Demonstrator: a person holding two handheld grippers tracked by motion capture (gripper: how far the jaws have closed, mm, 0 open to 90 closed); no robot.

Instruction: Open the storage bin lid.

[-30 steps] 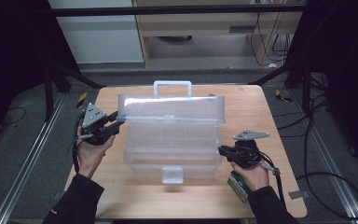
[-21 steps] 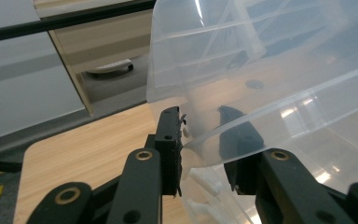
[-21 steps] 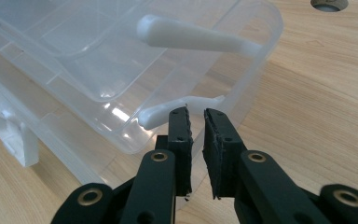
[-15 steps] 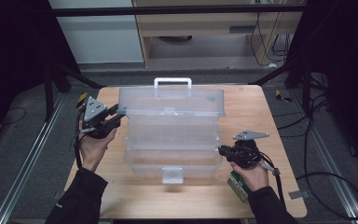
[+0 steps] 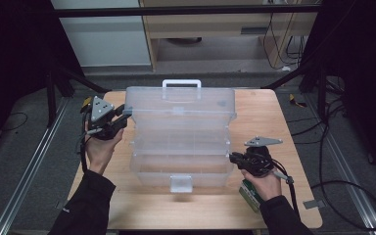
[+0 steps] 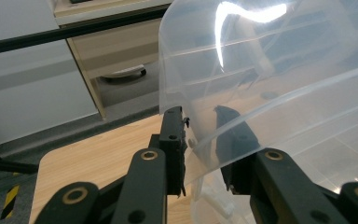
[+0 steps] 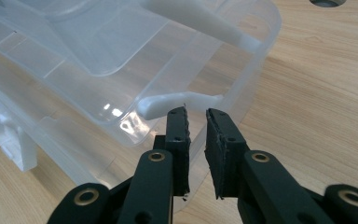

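A clear plastic organiser box [image 5: 180, 142] sits at the middle of the wooden tabletop [image 5: 284, 132], its lid [image 5: 181, 110] swung up and standing toward twelve o'clock, the white carry handle [image 5: 181, 84] at the top edge. A white latch [image 5: 181, 183] hangs off the box's front wall at six o'clock.

The left gripper [image 5: 122, 119] is at nine o'clock of the box, at the lid's left edge. In the left gripper view its jaws straddle that edge of the lid [image 6: 270, 84], one jaw outside and one seen through the clear plastic; they have just been closing, and they look pressed on the lid's rim.

The right gripper [image 5: 234, 157] is at four o'clock of the box, against the base's right end wall. In the right gripper view the jaws stand a narrow gap apart over the rim of the base [image 7: 256, 56], just below a white hinge arm [image 7: 179, 100]; whether they pinch the wall I cannot tell.

A green-labelled card [image 5: 250, 192] lies on the tabletop under the right hand [image 5: 262, 183].
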